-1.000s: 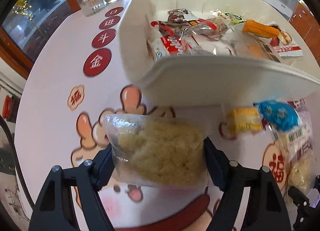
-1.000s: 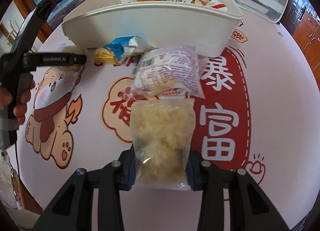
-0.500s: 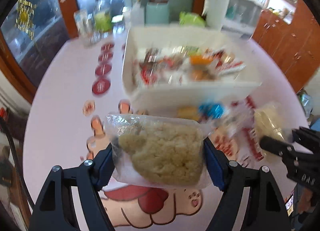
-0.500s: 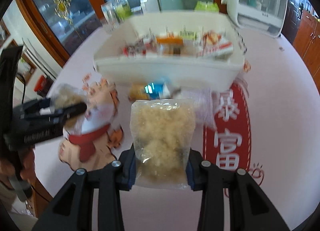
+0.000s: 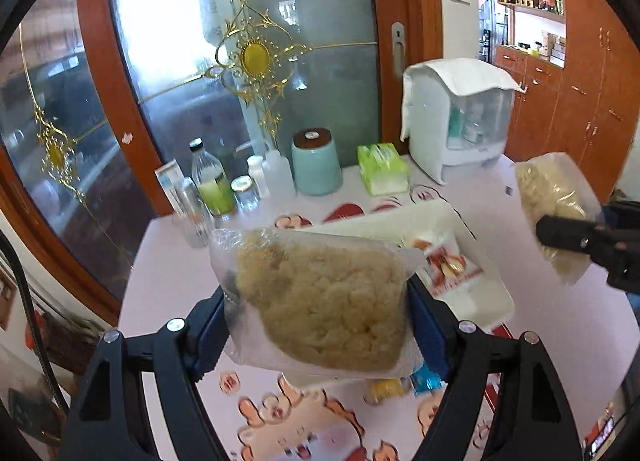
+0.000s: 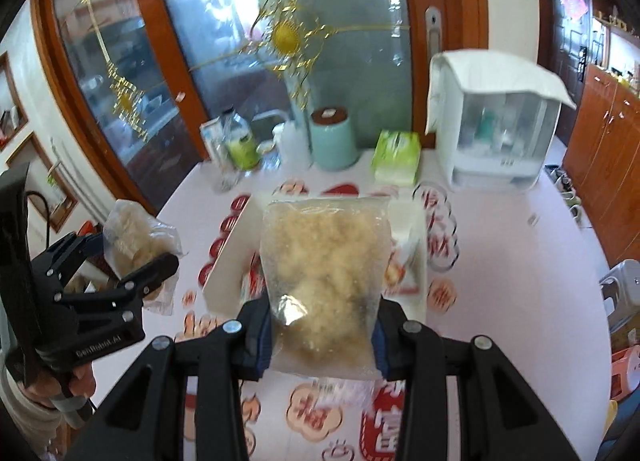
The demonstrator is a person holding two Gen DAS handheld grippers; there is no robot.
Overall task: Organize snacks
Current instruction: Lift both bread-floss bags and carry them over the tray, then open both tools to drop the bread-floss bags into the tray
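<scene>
Left wrist view: both grippers are gripping snack bags.
Left gripper [image 5: 318,325] is clamping a wide clear bag [image 5: 320,297]; right gripper [image 6: 322,331] is pinching a narrower bag [image 6: 324,257] above the white bin [image 6: 230,261].

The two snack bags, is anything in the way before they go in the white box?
Nothing visible blocks them. The left gripper holds one snack bag and the right gripper holds the other bag, both up in the air above the white box, whose top is open.

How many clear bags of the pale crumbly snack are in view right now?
2: one bag clamped in the left gripper, one bag clamped in the right gripper. More could be hidden in the bin.
</scene>
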